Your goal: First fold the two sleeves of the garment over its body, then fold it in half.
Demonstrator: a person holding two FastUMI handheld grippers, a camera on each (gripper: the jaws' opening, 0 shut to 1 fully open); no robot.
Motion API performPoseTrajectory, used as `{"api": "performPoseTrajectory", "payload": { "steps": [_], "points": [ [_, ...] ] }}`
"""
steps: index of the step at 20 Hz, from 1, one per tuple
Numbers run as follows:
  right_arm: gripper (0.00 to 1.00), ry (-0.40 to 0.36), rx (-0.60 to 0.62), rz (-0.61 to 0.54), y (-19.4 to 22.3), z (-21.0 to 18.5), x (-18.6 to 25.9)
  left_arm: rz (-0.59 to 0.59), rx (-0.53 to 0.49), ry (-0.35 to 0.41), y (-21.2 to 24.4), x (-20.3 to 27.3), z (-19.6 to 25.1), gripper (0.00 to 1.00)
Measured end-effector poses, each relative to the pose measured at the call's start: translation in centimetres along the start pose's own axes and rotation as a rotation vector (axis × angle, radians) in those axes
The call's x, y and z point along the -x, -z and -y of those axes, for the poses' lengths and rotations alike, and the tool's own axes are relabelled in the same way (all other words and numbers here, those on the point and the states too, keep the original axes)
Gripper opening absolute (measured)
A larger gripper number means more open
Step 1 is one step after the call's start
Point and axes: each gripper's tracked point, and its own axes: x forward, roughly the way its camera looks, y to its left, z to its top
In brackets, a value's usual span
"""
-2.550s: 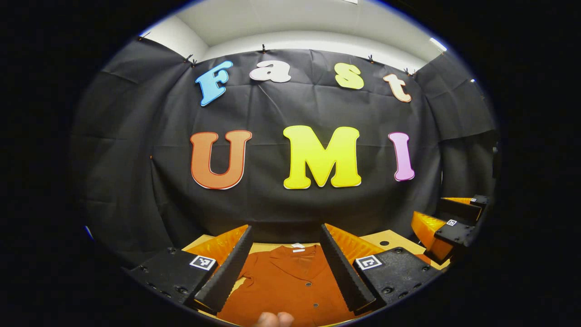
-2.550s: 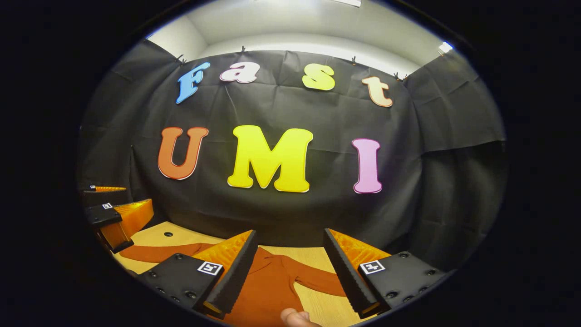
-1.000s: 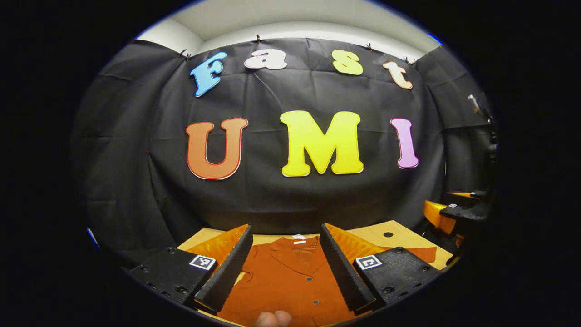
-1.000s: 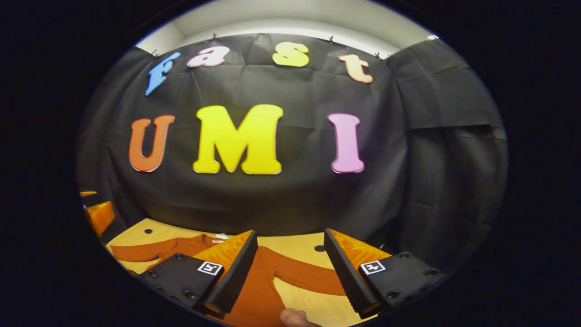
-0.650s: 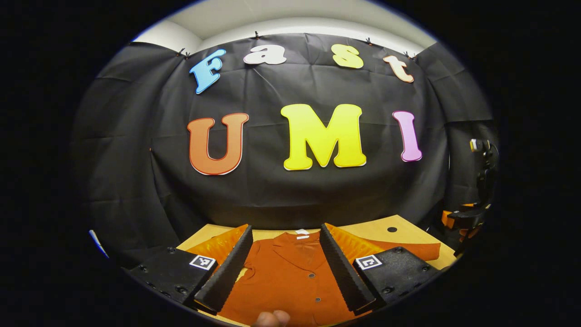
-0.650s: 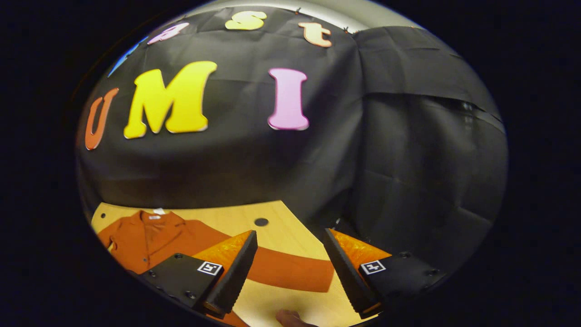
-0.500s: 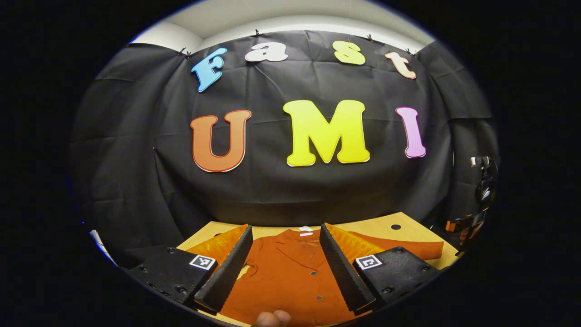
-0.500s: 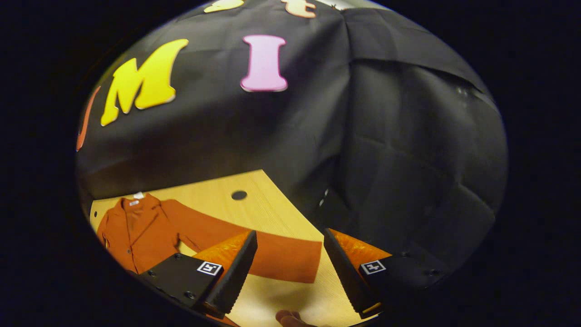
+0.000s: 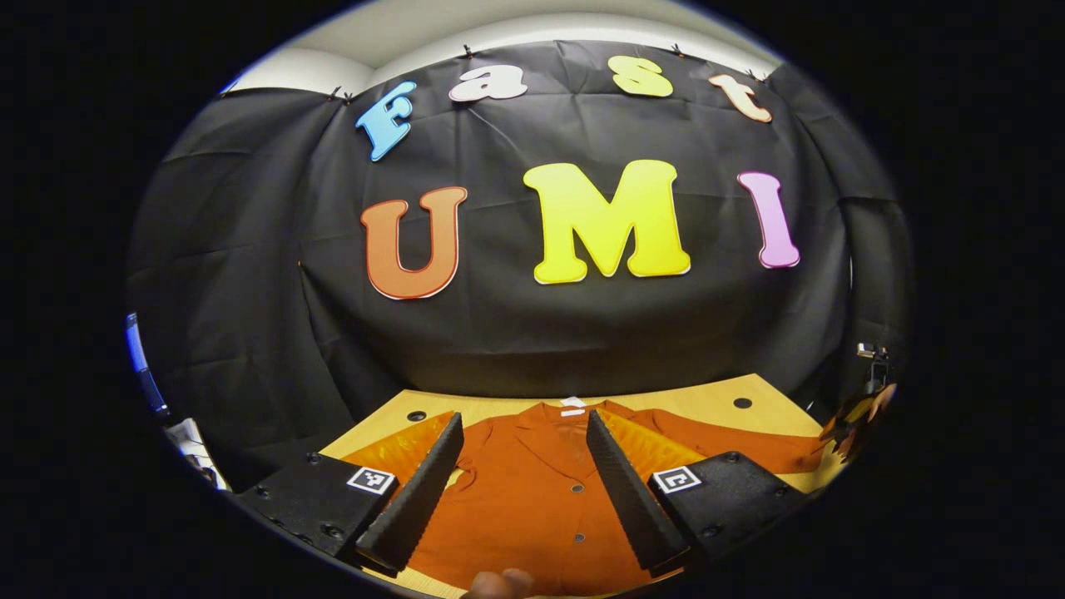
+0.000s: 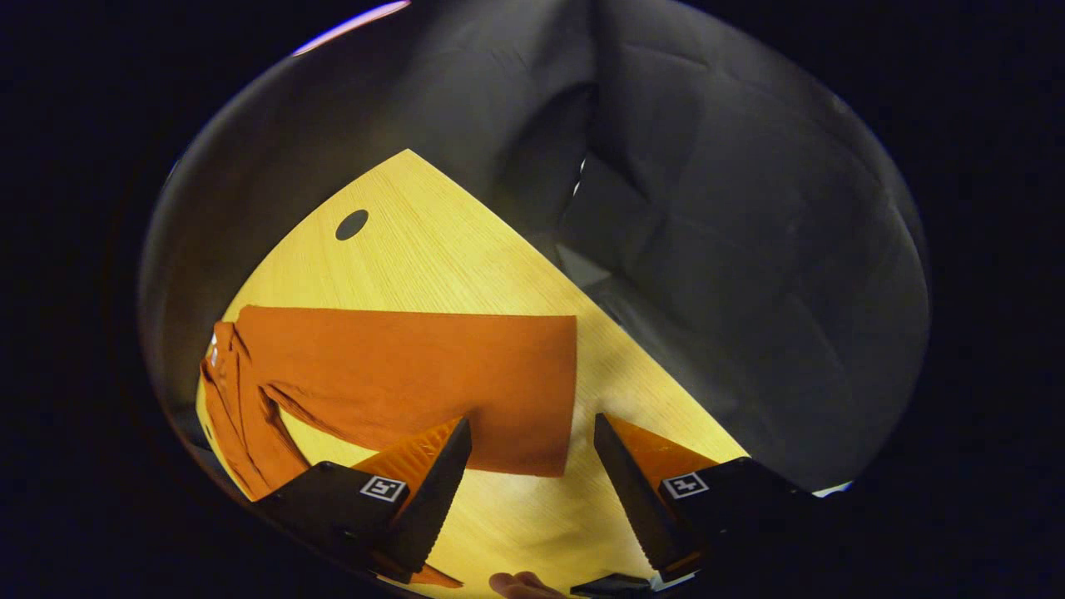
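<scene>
A rust-orange buttoned shirt (image 9: 532, 499) lies flat on the wooden table (image 9: 707, 408), collar and white label at the far side. My left gripper (image 9: 522, 418) hovers open above its chest, fingers astride the button line, nothing between them. The shirt's right sleeve (image 9: 749, 449) stretches out to the right. In the right gripper view that sleeve (image 10: 399, 374) lies straight across the table (image 10: 433, 249), and my right gripper (image 10: 531, 423) stands open just above its cuff end, one finger over the cloth and the other over bare wood. I cannot tell whether it touches.
A round hole (image 10: 351, 224) marks the table's far corner, another (image 9: 415, 415) sits at the far left. The table's right edge runs close beside the cuff, with black cloth wall behind. A fingertip (image 10: 516, 584) shows at the bottom edge.
My right gripper has swung right and tipped down, from facing the wall to looking onto the right sleeve's cuff. The left gripper tilted slightly down. Both stay open.
</scene>
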Motion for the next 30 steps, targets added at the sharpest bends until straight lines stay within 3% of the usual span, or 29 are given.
{"api": "performPoseTrajectory", "payload": {
  "steps": [3, 7, 13, 16, 17, 22, 25, 27, 28, 30],
  "points": [
    [0.96, -0.006, -0.023, -0.066, -0.6, -0.2, -0.2, -0.017, -0.005, -0.026, 0.6, 0.7, 0.2, 0.99],
    [0.96, 0.045, -0.022, -0.117, -1.3, 0.5, -1.7, -0.038, 0.007, -0.072, 1.2, 1.2, 0.0, 0.99],
    [0.95, 0.055, -0.053, -0.212, -1.0, 0.7, -1.8, -0.033, 0.005, -0.085, 1.2, 1.1, -0.7, 0.99],
    [0.70, 0.067, -0.072, -0.244, -0.9, 1.0, -2.8, -0.044, 0.015, -0.084, 1.9, 1.5, -1.7, 0.99],
    [0.70, 0.083, -0.094, -0.257, -0.8, 1.5, -2.9, -0.043, 0.014, -0.089, 2.0, 1.4, -2.4, 0.99],
    [0.09, 0.037, -0.166, -0.290, -1.4, 1.3, -3.2, -0.056, 0.035, -0.126, 2.9, 1.2, -5.9, 0.99],
    [0.08, 0.007, -0.100, -0.302, -1.6, 0.7, -3.1, -0.072, 0.041, -0.135, 3.8, 1.2, -7.6, 0.99],
    [0.09, -0.012, -0.137, -0.300, -2.0, -0.3, -2.8, -0.092, 0.040, -0.137, 4.5, 1.2, -8.4, 0.99],
    [0.00, -0.018, -0.139, -0.310, -1.4, -0.8, -3.3, -0.100, 0.042, -0.136, 4.9, 1.4, -8.7, 0.99],
    [0.00, -0.024, -0.104, -0.314, -1.1, -1.1, -2.9, -0.107, 0.035, -0.138, 5.1, 1.5, -9.5, 0.99]
  ]
}}
